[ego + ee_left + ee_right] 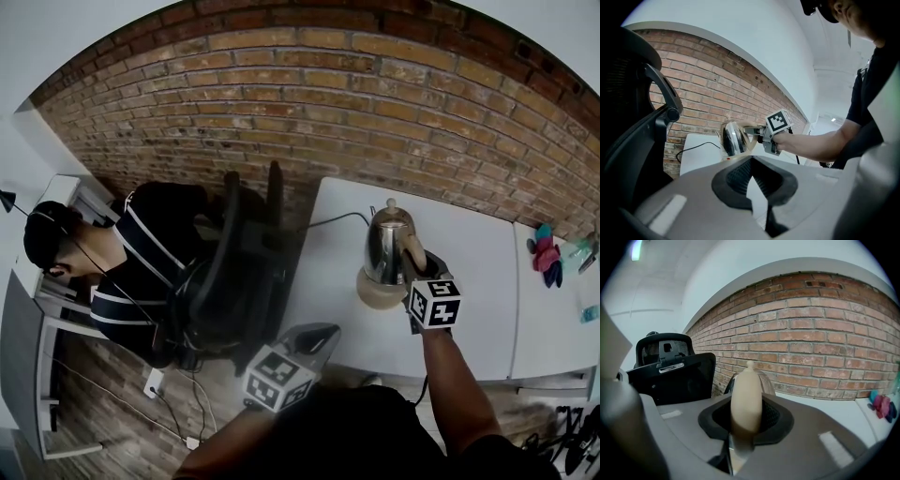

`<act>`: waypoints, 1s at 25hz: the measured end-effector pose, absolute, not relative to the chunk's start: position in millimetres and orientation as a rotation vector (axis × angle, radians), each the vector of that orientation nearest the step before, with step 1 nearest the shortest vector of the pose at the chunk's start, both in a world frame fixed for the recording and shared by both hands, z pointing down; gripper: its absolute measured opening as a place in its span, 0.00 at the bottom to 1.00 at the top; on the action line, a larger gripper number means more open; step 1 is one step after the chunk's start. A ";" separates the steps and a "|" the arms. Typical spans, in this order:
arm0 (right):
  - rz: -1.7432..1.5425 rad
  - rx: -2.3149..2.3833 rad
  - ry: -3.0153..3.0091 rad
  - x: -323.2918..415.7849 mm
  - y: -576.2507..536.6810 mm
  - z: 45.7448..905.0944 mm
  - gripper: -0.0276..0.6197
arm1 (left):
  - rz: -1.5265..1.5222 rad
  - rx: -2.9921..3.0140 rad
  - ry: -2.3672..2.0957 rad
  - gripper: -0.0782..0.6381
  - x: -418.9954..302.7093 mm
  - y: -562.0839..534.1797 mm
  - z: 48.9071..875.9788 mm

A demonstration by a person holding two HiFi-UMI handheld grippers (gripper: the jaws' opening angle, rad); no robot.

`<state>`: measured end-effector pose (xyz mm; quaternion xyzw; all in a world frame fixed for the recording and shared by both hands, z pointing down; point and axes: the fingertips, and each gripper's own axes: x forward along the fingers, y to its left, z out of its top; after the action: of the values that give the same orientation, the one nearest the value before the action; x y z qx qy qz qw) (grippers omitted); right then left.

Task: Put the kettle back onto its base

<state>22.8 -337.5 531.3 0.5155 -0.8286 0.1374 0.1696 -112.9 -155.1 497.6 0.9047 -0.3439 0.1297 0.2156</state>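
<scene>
Brick wall (375, 94) backs a white table (469, 309), and near the table's middle stands the kettle (386, 246), upright, its steel body directly over the pale round base (373, 292). From the head view its bottom is at the base or a hair above. I cannot tell whether it is fully seated, though the left gripper view shows almost no gap.

The beige handle (746, 394) faces the person, and the right gripper (414, 272) is clamped on it, with the handle filling the space between the pads. So the kettle lies straight ahead of that tool, with the base under both. What remains looks like a plain vertical matter: lower the kettle, or confirm it sits flat and centred, and only then let go (a tilted kettle would rock on the disc).

The left gripper (314, 339) hangs well apart at the table's near left edge, pointing toward the kettle. Its tips look closed together with nothing between them. The right hand is the nearer one and the only one in play.

A black cord (323, 221) runs left from the base. Beyond that side are an office chair (248, 253) and a seated person (122, 262).
</scene>
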 end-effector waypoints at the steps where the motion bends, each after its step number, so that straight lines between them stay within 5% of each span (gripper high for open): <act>1: 0.396 1.467 -2.355 22.3 -337.6 532.6 0.19 | 0.359 2.505 -0.956 0.11 -113.9 -155.4 498.1; 25: 0.421 1.446 -2.353 25.9 -325.3 544.0 0.20 | 0.403 2.529 -0.906 0.11 -105.9 -149.7 501.6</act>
<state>25.9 -325.3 544.0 0.5098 -0.8295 0.1484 0.1732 -105.9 -149.7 501.6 0.9101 -0.3261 0.1451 0.2107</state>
